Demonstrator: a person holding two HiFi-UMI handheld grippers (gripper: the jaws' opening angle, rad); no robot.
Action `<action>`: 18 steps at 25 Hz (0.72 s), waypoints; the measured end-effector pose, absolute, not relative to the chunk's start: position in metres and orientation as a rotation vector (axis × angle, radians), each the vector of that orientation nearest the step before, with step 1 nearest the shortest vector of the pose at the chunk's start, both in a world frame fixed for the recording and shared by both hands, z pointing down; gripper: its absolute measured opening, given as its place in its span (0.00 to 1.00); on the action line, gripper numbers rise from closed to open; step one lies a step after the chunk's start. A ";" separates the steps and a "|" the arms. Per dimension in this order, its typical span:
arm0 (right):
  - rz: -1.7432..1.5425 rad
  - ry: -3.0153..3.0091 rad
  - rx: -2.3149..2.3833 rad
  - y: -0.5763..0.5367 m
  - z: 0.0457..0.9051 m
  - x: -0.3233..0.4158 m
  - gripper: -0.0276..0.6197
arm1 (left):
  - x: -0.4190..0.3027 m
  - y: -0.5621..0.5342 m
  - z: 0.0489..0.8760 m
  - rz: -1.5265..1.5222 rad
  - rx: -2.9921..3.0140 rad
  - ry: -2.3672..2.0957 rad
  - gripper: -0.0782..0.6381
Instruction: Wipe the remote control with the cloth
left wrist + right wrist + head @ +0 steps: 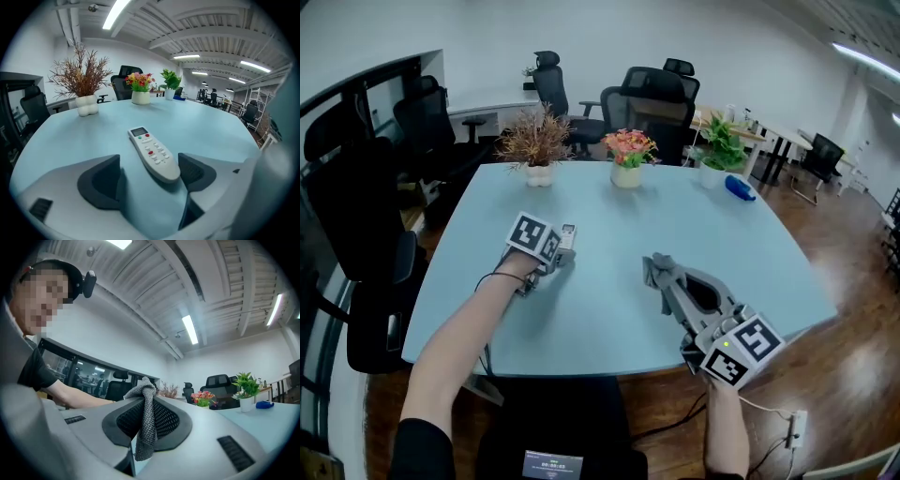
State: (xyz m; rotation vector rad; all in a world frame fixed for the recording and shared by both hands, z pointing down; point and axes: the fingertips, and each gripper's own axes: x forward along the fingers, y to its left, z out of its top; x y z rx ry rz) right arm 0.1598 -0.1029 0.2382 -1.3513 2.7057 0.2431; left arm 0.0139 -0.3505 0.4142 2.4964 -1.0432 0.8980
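Observation:
A white remote control [152,152] lies flat on the pale blue table [609,309], screen end away from me. My left gripper [147,177] points down at it with its jaws wide open. The remote's near end sits between the dark pads [101,180], closer to the right one, and neither pad presses on it. In the head view the remote [568,234] pokes out beyond the left gripper [559,255]. My right gripper [664,279] hovers above the table's front right, tilted slightly up, shut on a grey knitted cloth [148,401] that hangs between its pads [166,420].
Three potted plants stand along the far side: dried brown [534,145], pink flowers [627,155], green [717,155]. A blue bottle [739,188] lies far right. Office chairs [652,103] ring the table, and one [370,272] stands at its left edge.

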 end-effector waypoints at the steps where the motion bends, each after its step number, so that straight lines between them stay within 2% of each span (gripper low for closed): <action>1: 0.240 2.704 -1.356 -0.109 0.238 0.163 0.08 | 0.008 -0.353 0.413 0.908 2.503 -1.020 0.63; 11: 0.166 2.779 -1.309 -0.171 0.254 0.154 0.08 | 0.038 -0.384 0.410 1.107 2.626 -0.936 0.63; 13: 0.148 2.799 -1.314 -0.188 0.260 0.154 0.08 | 0.039 -0.384 0.414 1.093 2.660 -0.830 0.52; 14: 0.137 2.810 -1.316 -0.197 0.263 0.154 0.08 | 0.037 -0.383 0.415 1.095 2.676 -0.793 0.41; 18: 0.102 2.891 -1.297 -0.231 0.274 0.133 0.08 | 0.025 -0.376 0.409 1.129 2.780 -0.811 0.38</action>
